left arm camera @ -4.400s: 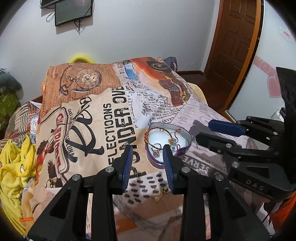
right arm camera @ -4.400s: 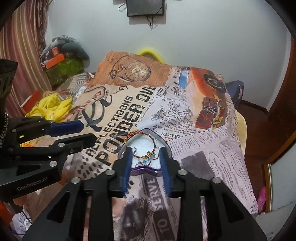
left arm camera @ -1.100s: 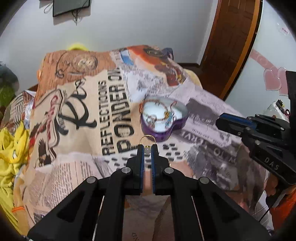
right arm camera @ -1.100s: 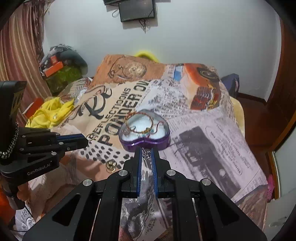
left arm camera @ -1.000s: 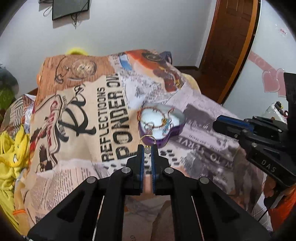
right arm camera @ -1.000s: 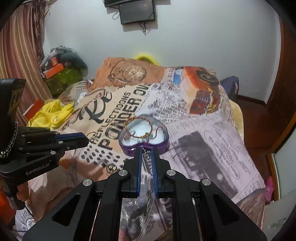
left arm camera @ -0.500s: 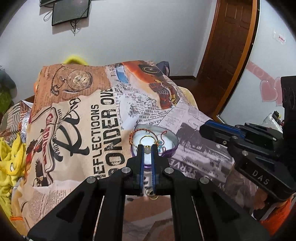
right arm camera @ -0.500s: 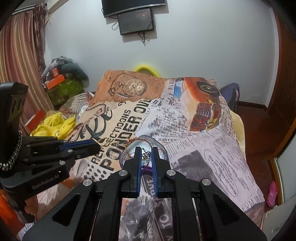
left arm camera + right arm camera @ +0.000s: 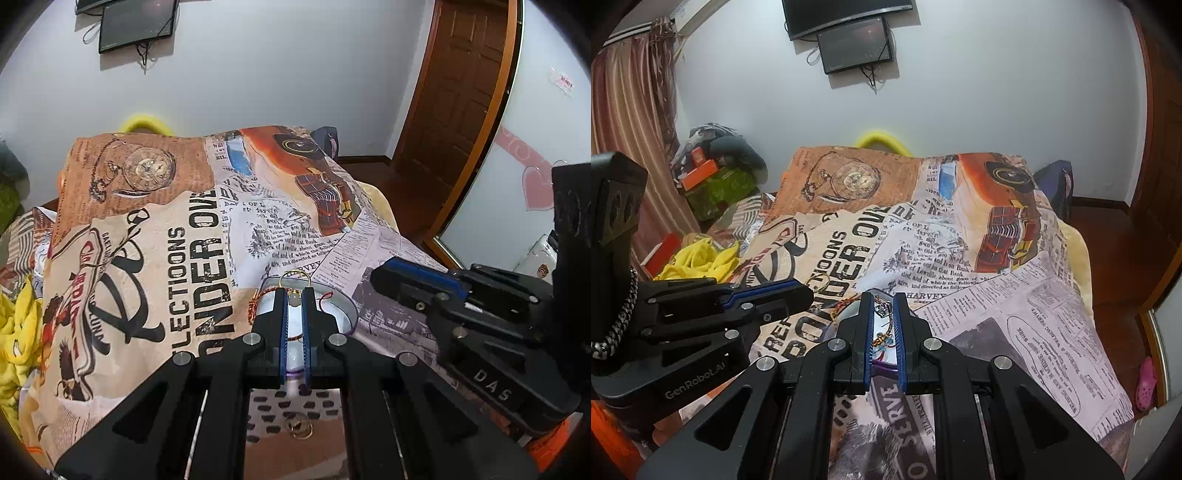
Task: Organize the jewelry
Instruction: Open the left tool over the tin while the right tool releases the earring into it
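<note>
Two black plastic grippers with blue rubber pads are hanging over a soft bedspread (image 9: 155, 258) printed like old newspaper, with bold lettering, a pocket watch and an orange car. The left gripper (image 9: 294, 295) is pinching a thin gold hoop earring (image 9: 294, 277), its wire ring curving up past the fingertips and a small pale bead sitting between the closed pads. The right gripper (image 9: 883, 301) is clamping a small silvery charm (image 9: 882, 309) at its narrow tips. Both are hanging directly above the heart-shaped purple tin (image 9: 341, 315), whose smooth pale inside is holding a twisted red-and-gold cord bracelet (image 9: 252, 308) along its left rim. Another gold earring (image 9: 298, 425) is lying on the dotted patch of cloth in front of the tin, seen between the left gripper's arms. Compared with a second ago, the tin is sitting right under both pairs of fingertips instead of ahead of them, and more of the white wall and the wooden door (image 9: 461, 85) is showing.
</note>
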A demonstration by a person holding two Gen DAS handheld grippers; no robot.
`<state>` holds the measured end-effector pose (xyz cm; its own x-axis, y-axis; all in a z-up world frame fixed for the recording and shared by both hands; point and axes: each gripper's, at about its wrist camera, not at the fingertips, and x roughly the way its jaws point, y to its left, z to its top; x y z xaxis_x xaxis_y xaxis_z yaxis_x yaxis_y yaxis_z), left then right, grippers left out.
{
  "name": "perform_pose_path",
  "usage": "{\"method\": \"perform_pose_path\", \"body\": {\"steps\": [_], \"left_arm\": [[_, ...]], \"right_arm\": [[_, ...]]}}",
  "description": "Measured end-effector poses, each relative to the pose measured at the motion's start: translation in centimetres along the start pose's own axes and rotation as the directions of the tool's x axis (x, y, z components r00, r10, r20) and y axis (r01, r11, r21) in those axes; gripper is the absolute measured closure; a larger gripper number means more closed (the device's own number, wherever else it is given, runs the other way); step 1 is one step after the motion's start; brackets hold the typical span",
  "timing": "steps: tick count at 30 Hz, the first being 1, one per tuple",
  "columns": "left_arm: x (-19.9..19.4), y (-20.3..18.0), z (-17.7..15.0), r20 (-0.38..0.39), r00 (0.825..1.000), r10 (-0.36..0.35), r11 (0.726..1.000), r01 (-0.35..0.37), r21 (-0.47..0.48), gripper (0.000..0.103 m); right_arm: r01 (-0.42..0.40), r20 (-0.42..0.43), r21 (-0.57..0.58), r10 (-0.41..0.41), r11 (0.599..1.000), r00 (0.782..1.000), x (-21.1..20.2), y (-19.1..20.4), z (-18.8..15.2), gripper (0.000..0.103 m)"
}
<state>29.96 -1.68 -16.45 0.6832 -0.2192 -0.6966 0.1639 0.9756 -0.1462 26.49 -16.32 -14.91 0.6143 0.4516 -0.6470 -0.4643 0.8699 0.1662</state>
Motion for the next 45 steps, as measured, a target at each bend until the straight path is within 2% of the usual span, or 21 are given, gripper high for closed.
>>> {"method": "perform_pose_path", "body": {"steps": [9,16,20,34,39,45], "left_arm": [[3.2,0.6,0.2,-0.065,0.998,-0.01,1.0,0.01,-0.003,0.098],[5.5,0.7,-0.4,-0.133,0.99,-0.054,0.999,0.053,-0.013,0.098],[6.1,0.5,-0.7,-0.151,0.987,-0.051,0.999,0.052,0.002,0.098],[6.5,1.0,-0.7,-0.176,0.983,-0.045,0.999,0.044,-0.014,0.098],[5.6,1.3,-0.5,-0.161,0.987,-0.028,0.999,0.025,-0.021,0.098],[3.7,1.4,-0.3,-0.138,0.99,-0.028,0.999,0.024,-0.031,0.097]], "right_arm": [[-0.032,-0.09,0.024,0.034,0.999,0.995,3.0,-1.1,-0.7,0.094],[-0.033,-0.146,0.009,0.034,0.999,0.989,4.3,-1.1,-1.4,0.094],[-0.035,-0.166,0.015,0.037,0.999,0.985,4.8,-1.3,-1.8,0.094],[-0.026,-0.206,0.004,0.027,1.0,0.978,5.9,-1.2,-2.3,0.094],[-0.026,-0.215,0.007,0.027,1.0,0.976,5.9,-1.1,-2.2,0.094],[-0.014,-0.2,0.025,0.019,1.0,0.98,4.9,-1.2,-1.7,0.086]]}}
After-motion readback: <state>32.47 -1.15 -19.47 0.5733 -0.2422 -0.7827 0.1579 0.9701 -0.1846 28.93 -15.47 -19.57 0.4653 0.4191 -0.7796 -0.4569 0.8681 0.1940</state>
